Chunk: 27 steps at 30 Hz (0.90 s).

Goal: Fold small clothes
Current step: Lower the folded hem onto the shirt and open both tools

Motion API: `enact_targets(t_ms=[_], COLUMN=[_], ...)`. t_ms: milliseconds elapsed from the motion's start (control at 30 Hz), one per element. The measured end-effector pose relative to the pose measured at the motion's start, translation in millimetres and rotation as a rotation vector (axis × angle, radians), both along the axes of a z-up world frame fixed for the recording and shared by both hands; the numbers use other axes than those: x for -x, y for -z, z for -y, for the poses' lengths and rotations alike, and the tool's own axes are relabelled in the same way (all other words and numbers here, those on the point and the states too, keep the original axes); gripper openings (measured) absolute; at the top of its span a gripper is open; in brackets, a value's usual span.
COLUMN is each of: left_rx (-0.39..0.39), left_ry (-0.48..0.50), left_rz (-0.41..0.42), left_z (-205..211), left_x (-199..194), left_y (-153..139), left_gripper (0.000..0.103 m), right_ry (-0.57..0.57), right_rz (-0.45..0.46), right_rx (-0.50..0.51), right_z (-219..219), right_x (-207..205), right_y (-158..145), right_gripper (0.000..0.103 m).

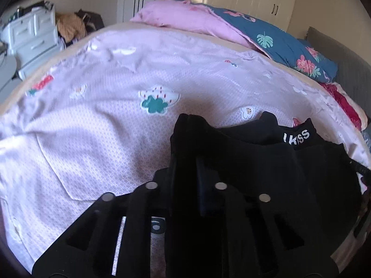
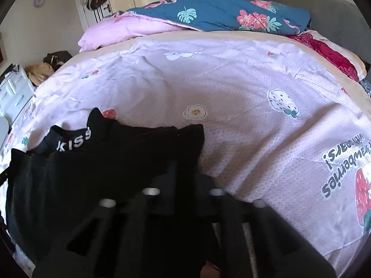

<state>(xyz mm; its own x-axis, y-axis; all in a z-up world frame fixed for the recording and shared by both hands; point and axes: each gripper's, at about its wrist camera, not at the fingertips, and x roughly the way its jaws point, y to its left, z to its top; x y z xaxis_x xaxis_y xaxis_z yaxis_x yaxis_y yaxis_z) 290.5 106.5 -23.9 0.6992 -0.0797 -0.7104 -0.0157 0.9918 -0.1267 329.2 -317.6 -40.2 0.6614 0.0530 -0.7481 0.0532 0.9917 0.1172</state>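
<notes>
With both claws pinched onto the black garment [image 1: 266, 162], the cloth is strung between them, and that span is what the next move turns on. Left claw [image 1: 185, 162] has its fingers pressed together on a bunched corner, and from there the garment runs off to its right, the waistband lettering [image 1: 296, 136] just beyond and to that side. Right claw [image 2: 185, 169] is clamped on the opposite corner, fabric trailing away to its left, the same lettering [image 2: 74, 142] sitting up and left of its tips. So the long axis lies claw to claw, across both views, and neither hand is nearer — each owns one end.

Room to work? Plenty ahead. Pink sheet [image 2: 231, 92] stretches clear in front of both claws, wrinkled but flat. Beyond it, the blue quilt [image 2: 220, 11] is heaped at the far side, well apart from the garment. Off left claw's left flank the bed edge falls away toward the white drawers [image 1: 30, 37]. My read: carry the held edge forward, keep both ends level, and stay clear of that left drop.
</notes>
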Motion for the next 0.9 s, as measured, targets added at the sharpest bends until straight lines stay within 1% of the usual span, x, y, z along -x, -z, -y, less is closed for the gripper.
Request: enact_targets(t_ms=[67,100,167,267,333,400,467,633,800,867,900], left_rx=[-0.005,-0.004,0.011,0.016,0.006,0.007,-0.009,-0.026,-0.04,-0.049,-0.051], left_ry=[-0.003,-0.009,-0.018,-0.032,-0.043,-0.05,-0.053,-0.053,-0.059,-0.066,-0.065], left_rz=[0.018,0.043,0.093,0.146,0.16,0.145,0.118,0.074,0.066,0.065,0.066], left_z=[-1,-3,-8,-14,-15,-15,-13,-11,-9,-8,-7], left_x=[3,6,14,21,20,14,7,-2,0,0,1], left_y=[-5,-12,-27,-44,-46,-38,-26,-8,-7,-8,-9], left_gripper=[0.003,0.003,0.003,0.003,0.003,0.003,0.003,0.004,0.006,0.006,0.007], right_ry=[-0.015,-0.016,-0.011,0.015,0.035,0.046,0.048,0.056,0.078,0.083,0.087], right_rz=[0.033,0.05,0.096,0.167,0.206,0.22,0.204,0.156,0.105,0.092,0.089], right_rx=[0.023,0.03,0.007,-0.038,-0.044,-0.046,-0.053,0.01,0.009,0.025,0.031], right_z=[-5,-5,-2,7,12,14,14,6,6,3,1], right_x=[6,9,14,21,23,21,16,7,5,5,6], right_y=[-8,-13,-26,-46,-52,-52,-46,-29,-15,-14,-14], right_gripper=[0.007,0.007,0.007,0.007,0.007,0.007,0.007,0.007,0.008,0.008,0.012])
